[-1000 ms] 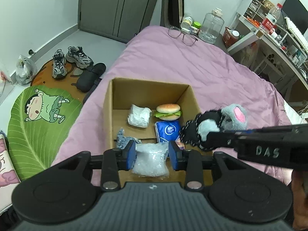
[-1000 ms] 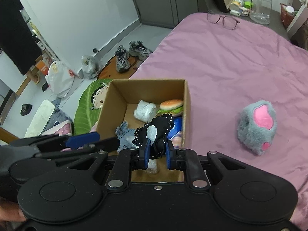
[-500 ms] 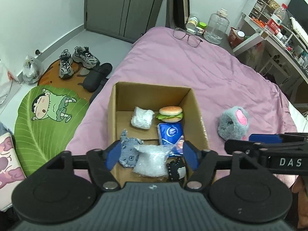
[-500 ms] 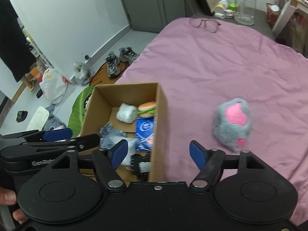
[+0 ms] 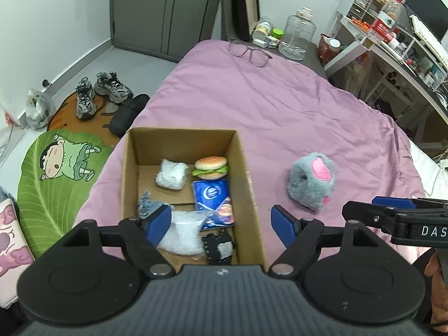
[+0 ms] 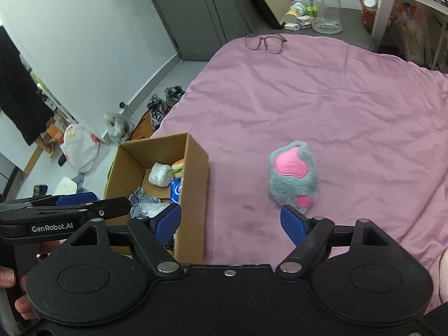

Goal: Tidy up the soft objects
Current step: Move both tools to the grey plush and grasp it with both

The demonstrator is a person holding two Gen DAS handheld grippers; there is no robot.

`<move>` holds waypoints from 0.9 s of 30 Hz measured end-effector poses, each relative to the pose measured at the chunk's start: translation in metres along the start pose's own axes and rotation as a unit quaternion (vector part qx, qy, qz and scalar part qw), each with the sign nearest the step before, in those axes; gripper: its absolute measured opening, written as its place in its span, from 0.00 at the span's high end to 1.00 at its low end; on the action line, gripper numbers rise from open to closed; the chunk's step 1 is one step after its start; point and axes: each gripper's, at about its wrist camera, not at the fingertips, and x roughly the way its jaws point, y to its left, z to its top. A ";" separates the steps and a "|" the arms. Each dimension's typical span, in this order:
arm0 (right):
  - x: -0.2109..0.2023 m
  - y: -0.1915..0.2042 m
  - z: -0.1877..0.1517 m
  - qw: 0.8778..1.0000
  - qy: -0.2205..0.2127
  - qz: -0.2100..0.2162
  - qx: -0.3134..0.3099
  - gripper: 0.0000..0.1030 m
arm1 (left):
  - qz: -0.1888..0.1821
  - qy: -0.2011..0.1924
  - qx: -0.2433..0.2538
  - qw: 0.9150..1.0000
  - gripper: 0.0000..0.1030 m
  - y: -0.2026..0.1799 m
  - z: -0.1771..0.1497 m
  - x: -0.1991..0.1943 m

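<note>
A cardboard box (image 5: 249,184) (image 6: 196,173) stands on the pink bed. It holds a toy burger (image 5: 210,165), a white pouch (image 5: 171,174), a blue tissue pack (image 5: 212,196), a grey cloth (image 5: 147,205), a clear bag (image 5: 183,232) and a black lacy piece (image 5: 219,246). A grey plush paw with pink pads (image 5: 312,184) (image 6: 292,175) lies on the bed right of the box. My left gripper (image 5: 221,222) is open and empty above the box's near end. My right gripper (image 6: 231,219) is open and empty, just short of the plush paw.
Glasses (image 5: 249,53) lie at the bed's far end, near a clear jug (image 5: 296,37) and jars. Shoes (image 5: 100,92) and a green cartoon mat (image 5: 58,173) are on the floor to the left. A cluttered desk (image 5: 392,42) stands at the right.
My left gripper let go of the clear bag and my right let go of the black lacy piece, both into the box. Both opened; the right one swung toward the plush paw.
</note>
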 end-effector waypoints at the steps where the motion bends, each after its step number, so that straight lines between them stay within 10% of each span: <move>1: -0.002 -0.006 0.000 1.000 -0.003 0.002 0.005 0.25 | 0.000 -0.001 0.003 1.000 0.25 -0.004 0.001 -0.001; 17: -0.014 -0.086 -0.003 0.998 -0.027 0.029 0.058 0.28 | -0.021 0.009 0.024 0.999 0.25 -0.068 0.018 0.025; 27: 0.007 -0.124 0.003 0.994 -0.017 0.056 0.094 0.48 | -0.035 0.013 0.025 0.999 0.26 -0.095 0.031 0.056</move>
